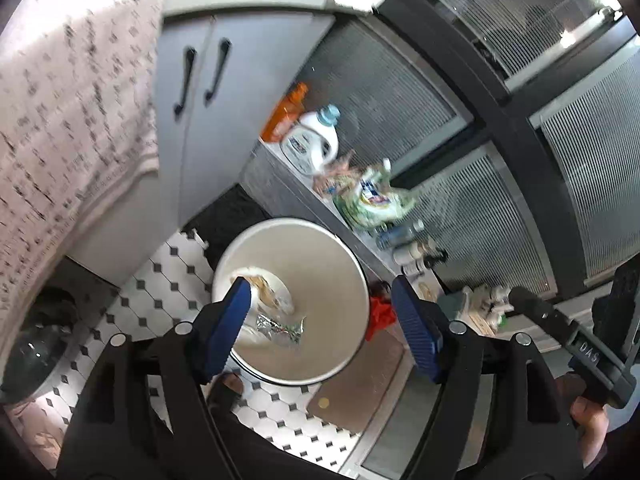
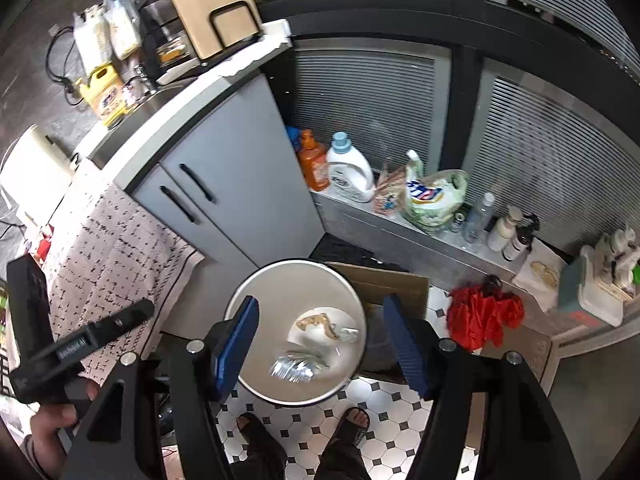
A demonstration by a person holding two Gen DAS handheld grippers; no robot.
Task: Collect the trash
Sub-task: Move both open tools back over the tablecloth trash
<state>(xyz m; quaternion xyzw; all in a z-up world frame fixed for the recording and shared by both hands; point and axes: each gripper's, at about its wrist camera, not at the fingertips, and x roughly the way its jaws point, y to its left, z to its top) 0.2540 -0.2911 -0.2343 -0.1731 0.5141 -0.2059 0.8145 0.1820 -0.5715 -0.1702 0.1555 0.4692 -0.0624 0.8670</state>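
Observation:
A round white trash bin (image 1: 332,264) stands open on the tiled floor, also in the right wrist view (image 2: 280,288). Inside lie a white plate with brown scraps (image 1: 272,292) (image 2: 316,326), a crumpled foil wrapper (image 1: 280,326) and clear crumpled plastic (image 2: 294,368). My left gripper (image 1: 320,332) is open and empty, held above the bin. My right gripper (image 2: 320,344) is open and empty, also above the bin. The other gripper's handle shows at each view's edge (image 1: 580,344) (image 2: 80,344).
A grey cabinet (image 2: 224,184) with a patterned towel (image 2: 108,236) stands left of the bin. A ledge holds detergent bottles (image 2: 348,172), a plastic bag (image 2: 432,196) and small bottles. A red bag (image 2: 484,316) and cardboard (image 2: 384,280) lie beside the bin. My feet (image 2: 352,424) stand on the tiles.

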